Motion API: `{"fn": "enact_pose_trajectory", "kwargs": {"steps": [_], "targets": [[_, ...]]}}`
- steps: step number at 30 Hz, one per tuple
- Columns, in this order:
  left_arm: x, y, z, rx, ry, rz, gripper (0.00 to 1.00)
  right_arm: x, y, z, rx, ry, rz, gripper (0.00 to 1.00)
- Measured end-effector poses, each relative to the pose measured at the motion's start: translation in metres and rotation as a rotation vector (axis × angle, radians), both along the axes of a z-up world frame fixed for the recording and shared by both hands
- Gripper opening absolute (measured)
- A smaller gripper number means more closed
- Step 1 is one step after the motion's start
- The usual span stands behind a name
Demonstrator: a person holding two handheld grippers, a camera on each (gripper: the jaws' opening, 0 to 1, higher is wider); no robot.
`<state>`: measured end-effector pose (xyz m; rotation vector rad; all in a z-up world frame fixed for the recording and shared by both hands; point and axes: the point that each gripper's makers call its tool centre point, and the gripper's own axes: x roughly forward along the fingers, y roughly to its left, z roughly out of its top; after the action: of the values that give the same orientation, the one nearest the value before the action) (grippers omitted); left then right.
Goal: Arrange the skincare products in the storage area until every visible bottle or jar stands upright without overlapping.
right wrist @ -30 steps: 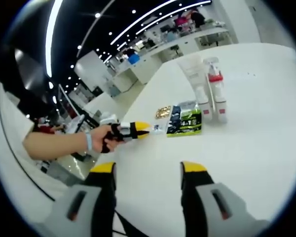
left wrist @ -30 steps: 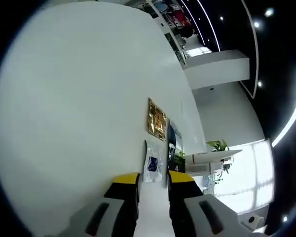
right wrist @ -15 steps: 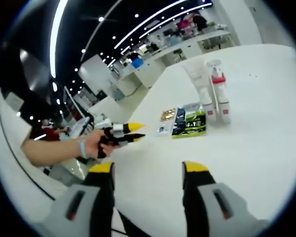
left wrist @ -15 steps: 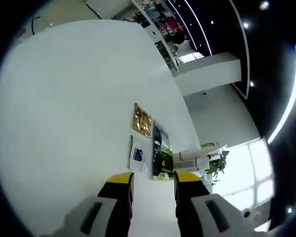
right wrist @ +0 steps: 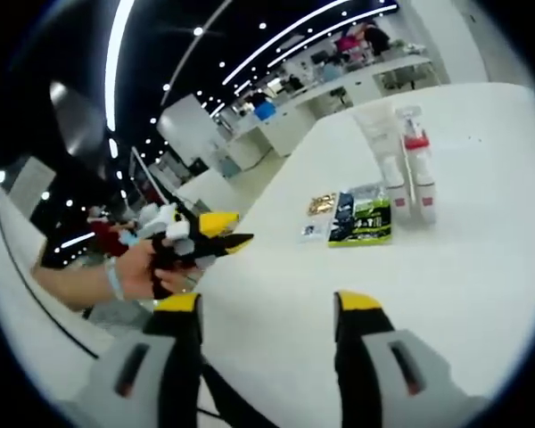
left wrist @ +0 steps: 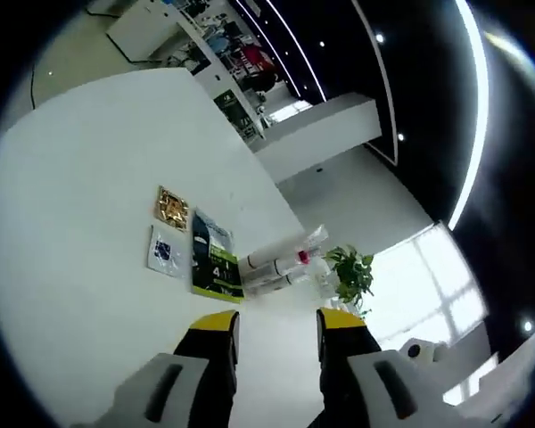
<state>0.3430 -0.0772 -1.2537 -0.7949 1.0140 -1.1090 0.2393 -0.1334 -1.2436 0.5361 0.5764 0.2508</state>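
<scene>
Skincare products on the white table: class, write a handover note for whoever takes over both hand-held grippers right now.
Left hand-held gripper: open, empty, off the table's near edge.
Right hand-held gripper: open, empty, above the white table.
Two tubes and a red-capped spray bottle stand upright together.
Lying flat beside them: green sachet, small blue sachet, gold sachet.
Done: nothing gripped yet.
Left: check the bottles for overlap.

green packet [right wrist: 363, 220]: "4" and "1" legible in large white print
other labels: too small to read
</scene>
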Motion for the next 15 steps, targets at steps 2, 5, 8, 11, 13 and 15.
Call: {"fn": "enact_pose_trajectory", "kwargs": {"steps": [2,5,8,11,13,15], "targets": [[-0.006,0.0,0.003,0.0,-0.02,-0.013,0.37,0.0,0.001,0.001,-0.007,-0.005,0.013,0.58],[-0.022,0.004,0.012,0.029,-0.101,-0.054,0.4,-0.001,0.003,0.002,0.01,-0.013,0.019,0.59],[-0.029,0.007,0.019,0.033,-0.151,-0.069,0.44,-0.002,0.004,0.002,0.02,-0.011,0.029,0.59],[-0.036,0.013,0.025,0.042,-0.2,-0.075,0.48,-0.002,0.004,0.003,0.027,-0.02,0.031,0.59],[-0.04,0.016,0.028,0.049,-0.228,-0.079,0.49,-0.002,0.004,0.004,0.032,-0.027,0.03,0.59],[-0.042,0.021,0.03,0.064,-0.261,-0.078,0.49,-0.002,0.004,0.006,0.035,-0.037,0.029,0.6]]}}
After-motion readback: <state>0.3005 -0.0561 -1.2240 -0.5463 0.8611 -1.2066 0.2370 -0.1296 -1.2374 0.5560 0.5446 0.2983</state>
